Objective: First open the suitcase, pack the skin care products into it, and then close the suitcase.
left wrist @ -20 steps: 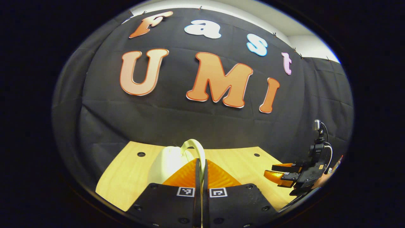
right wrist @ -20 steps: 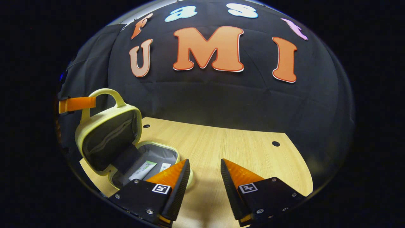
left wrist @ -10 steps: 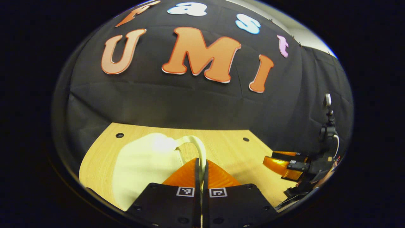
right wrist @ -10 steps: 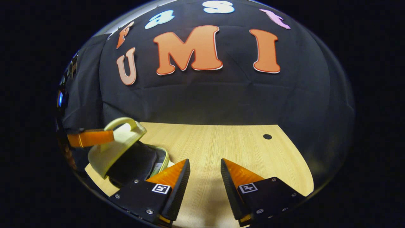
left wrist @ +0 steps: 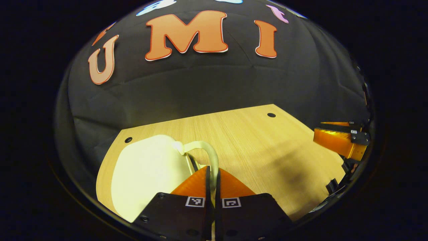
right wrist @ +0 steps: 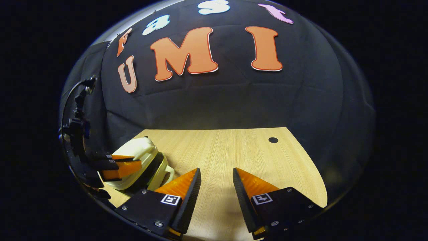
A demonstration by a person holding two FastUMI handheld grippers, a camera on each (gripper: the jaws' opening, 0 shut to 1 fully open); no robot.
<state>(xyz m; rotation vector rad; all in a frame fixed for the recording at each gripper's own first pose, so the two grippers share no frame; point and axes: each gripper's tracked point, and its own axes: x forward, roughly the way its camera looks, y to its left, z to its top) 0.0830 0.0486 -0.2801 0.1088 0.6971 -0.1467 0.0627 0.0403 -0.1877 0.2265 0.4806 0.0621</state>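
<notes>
**Operator:** Closing the suitcase (right wrist: 140,160) is the step I'm on. It is a small pale yellow case near the left end of the wooden table (left wrist: 260,144), and its lid lies nearly flat on the base. My left gripper (left wrist: 211,174) has its jaws pressed together around the case's curved handle (left wrist: 209,152), which loops up just ahead of the fingers.

**Listener:** And your other tool?

**Operator:** My right gripper (right wrist: 215,177) hovers over bare table to the right of the case, jaws parted by a moderate gap, holding nothing.

**Listener:** What comes next?

**Operator:** I judge the lid needs pressing fully down. In the right gripper view a dark seam runs between lid and base, so the case may not be shut tight. Then I would let go of the handle.

**Listener:** Anything you can't make out?

**Operator:** The skin care products are hidden inside, so I can't confirm them. I can't see a zip or latch either. The case's near edge is cut off behind my own fingers.
</notes>
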